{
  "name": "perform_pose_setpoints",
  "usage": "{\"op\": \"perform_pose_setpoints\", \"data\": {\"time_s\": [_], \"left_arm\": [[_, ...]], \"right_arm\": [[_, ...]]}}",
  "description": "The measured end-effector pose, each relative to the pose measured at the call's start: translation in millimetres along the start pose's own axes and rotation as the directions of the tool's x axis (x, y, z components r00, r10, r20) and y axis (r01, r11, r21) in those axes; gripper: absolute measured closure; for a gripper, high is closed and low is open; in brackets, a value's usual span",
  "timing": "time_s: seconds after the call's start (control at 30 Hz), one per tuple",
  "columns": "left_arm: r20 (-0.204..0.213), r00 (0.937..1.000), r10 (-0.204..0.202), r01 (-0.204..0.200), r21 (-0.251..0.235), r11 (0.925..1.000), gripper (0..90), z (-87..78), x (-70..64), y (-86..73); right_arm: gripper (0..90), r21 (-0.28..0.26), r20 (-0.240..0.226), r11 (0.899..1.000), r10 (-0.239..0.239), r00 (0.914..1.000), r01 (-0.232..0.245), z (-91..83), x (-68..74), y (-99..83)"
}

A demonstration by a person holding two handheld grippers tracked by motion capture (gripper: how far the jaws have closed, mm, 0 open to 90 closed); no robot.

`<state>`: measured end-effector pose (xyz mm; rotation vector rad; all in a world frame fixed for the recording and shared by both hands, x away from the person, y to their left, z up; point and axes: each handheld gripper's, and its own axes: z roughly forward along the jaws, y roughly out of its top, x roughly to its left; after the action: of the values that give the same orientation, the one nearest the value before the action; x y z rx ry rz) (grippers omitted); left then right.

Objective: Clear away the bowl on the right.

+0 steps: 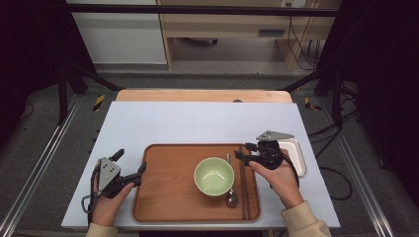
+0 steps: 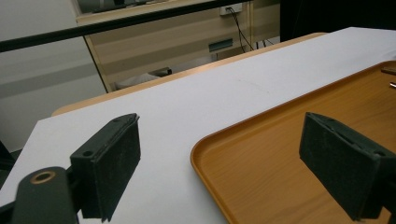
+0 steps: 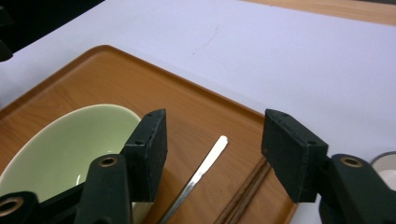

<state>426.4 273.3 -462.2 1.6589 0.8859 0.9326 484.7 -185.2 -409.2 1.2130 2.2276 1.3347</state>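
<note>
White laminate covers the bench (image 1: 163, 118), and your left hand-held gripper (image 1: 129, 168) sits at its near left, jaws wide apart, straddling the left rim of the rounded brown wooden tray (image 1: 168, 197). In the left gripper view one pad hangs over the white surface and the other over the tray floor, neither touching the rim as far as I can tell. Keep that hand low and quiet, ready to pin the rim if the tray slides.

Moving right, the pale green ceramic bowl (image 1: 214, 176) stands upright in the tray's middle. Just beside it on the right lies the slim metal spoon (image 1: 230, 190), bowl end toward you, and beside that the pair of dark wooden chopsticks (image 1: 244, 185), running front to back.

Your right hand-held gripper (image 1: 243, 151) hovers over their far ends with jaws apart, holding nothing. The right gripper view puts the spoon handle tip and the chopstick tips between the pads. I judge you are about to pick one: choose it first, turn the pads square across it, and come down so the neighbour stays outside. A white rectangular dish (image 1: 298, 154) waits past the tray's right edge.
</note>
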Motion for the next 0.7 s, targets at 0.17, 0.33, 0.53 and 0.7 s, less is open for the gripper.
{"op": "perform_pose_setpoints", "data": {"time_s": [0.17,0.33,0.53,0.7], "left_arm": [[0.003,1.0,-0.001,0.001,-0.004,1.0,11.8,-0.2,0.1,0.2],[0.005,1.0,-0.003,0.003,-0.005,1.0,11.6,-0.4,0.4,0.3],[0.004,1.0,-0.003,0.003,-0.006,1.0,11.6,-0.7,0.8,0.3],[0.003,1.0,-0.004,0.004,-0.008,1.0,11.5,-1.1,1.1,0.6]], "right_arm": [[35.0,-0.037,0.033,0.999,-0.009,0.9994,0.01,-9.0,-5.4,1.4],[27.1,-0.06,0.067,0.998,-0.005,0.9977,0.009,-18.6,-13.9,1.3],[18.7,-0.088,0.106,0.996,-0.019,0.9942,0.029,-28.9,-24.3,-2.0],[17.9,-0.091,0.146,0.996,-0.009,0.9892,0.023,-35.1,-33.5,-5.4]]}}
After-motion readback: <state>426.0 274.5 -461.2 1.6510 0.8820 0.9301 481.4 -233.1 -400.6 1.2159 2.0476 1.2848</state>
